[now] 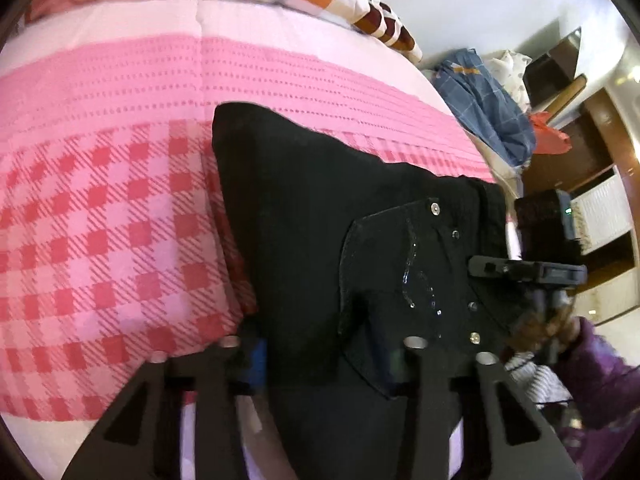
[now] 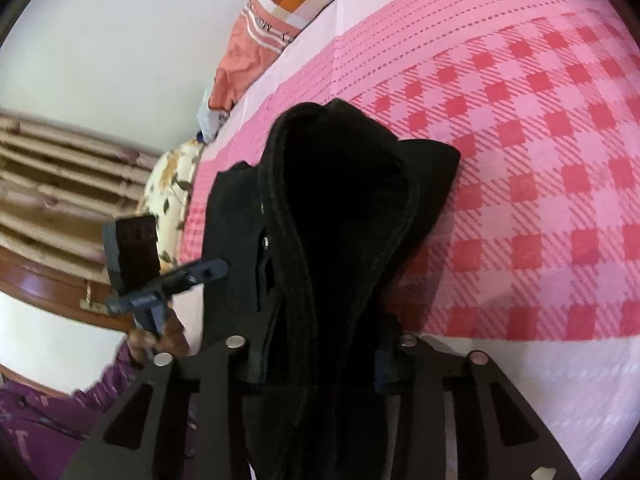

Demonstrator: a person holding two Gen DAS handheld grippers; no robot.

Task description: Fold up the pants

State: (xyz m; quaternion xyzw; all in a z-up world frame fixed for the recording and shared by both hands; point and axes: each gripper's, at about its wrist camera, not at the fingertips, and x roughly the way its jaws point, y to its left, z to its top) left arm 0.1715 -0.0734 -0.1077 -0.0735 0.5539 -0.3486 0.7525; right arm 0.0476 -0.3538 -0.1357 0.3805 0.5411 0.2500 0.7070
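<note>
Black pants lie partly folded on the pink checked bedspread, left gripper and right gripper both clamping cloth; next we judge: carry fold far, flatten.

Matt black denim pants with shiny metal rivets are being shown lying on a pink checked woven cloth bedsheet, beside matt black plastic gripper fingers and glossy brown wood furniture.
</note>
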